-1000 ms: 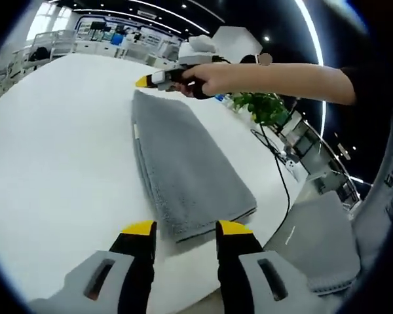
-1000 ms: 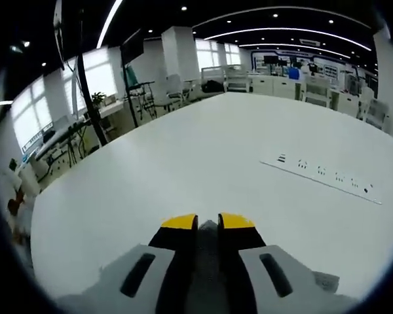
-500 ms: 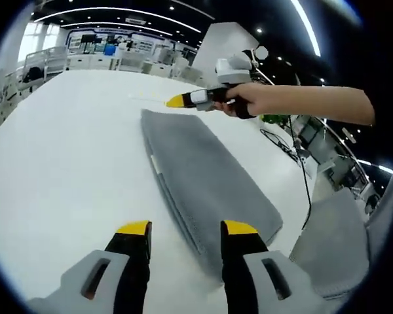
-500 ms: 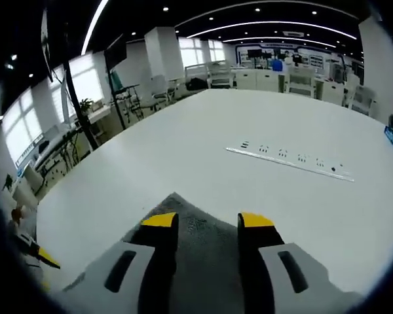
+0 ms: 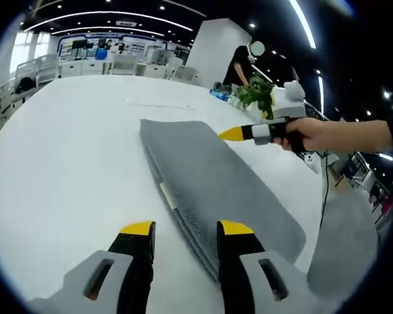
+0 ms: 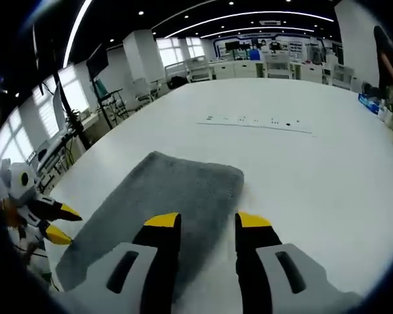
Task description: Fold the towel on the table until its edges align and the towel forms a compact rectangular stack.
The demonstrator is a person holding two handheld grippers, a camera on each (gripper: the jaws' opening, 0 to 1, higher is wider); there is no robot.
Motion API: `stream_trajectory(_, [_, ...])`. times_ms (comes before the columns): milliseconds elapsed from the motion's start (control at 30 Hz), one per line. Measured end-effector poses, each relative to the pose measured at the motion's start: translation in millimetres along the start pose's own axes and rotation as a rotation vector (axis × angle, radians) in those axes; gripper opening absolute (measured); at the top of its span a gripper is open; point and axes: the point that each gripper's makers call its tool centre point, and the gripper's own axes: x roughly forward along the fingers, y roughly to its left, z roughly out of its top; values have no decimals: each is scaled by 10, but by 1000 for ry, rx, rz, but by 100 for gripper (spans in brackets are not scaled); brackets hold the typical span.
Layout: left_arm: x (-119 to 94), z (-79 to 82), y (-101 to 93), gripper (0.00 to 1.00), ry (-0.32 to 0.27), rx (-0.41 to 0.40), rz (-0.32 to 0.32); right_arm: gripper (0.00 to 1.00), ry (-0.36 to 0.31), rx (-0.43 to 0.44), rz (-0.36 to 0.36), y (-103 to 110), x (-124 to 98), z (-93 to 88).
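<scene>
Grey towel [image 5: 216, 183] lies flat on the white table [image 5: 65, 163], folded into a long strip. The left hand-held gripper [image 5: 183, 229] hovers just short of the towel's near end, its yellow-tipped jaws spread and holding nothing. The right hand-held gripper [image 6: 206, 222] hovers over the towel's other end, jaws spread too. A green plant [image 5: 255, 98] stands far beyond the towel.

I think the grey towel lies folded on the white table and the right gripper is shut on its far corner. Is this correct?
Not quite. The grey towel does lie folded on the white table, but the right gripper is not shut on it: the right gripper view shows its jaws apart with nothing between them, above the towel. The left gripper view shows that gripper over the towel's edge.
</scene>
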Motion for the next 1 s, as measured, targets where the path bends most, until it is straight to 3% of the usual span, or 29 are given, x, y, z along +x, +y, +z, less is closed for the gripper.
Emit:
stream_trajectory(233, [113, 115, 139, 37, 20, 54, 15, 31, 0, 14, 6, 38, -173, -189])
stream_trajectory(400, [167, 148, 216, 33, 13, 26, 31, 30, 0, 19, 40, 174, -265, -332])
stream_trajectory(600, [242, 142, 198, 31, 16, 21, 35, 25, 28, 35, 62, 288, -308, -508])
stream_trajectory(700, [290, 109, 225, 27, 28, 36, 69, 19, 40, 30, 65, 310, -301, -566])
stream_trajectory(800, [348, 84, 215, 24, 31, 33, 70, 12, 61, 16, 86, 349, -278, -613])
stream_trajectory(933, [371, 69, 219, 21, 47, 76, 102, 11, 74, -37, 82, 339, -274, -645])
stream_trajectory(1000, [408, 55, 147, 14, 53, 80, 66, 9, 81, -35, 98, 353, -257, -660])
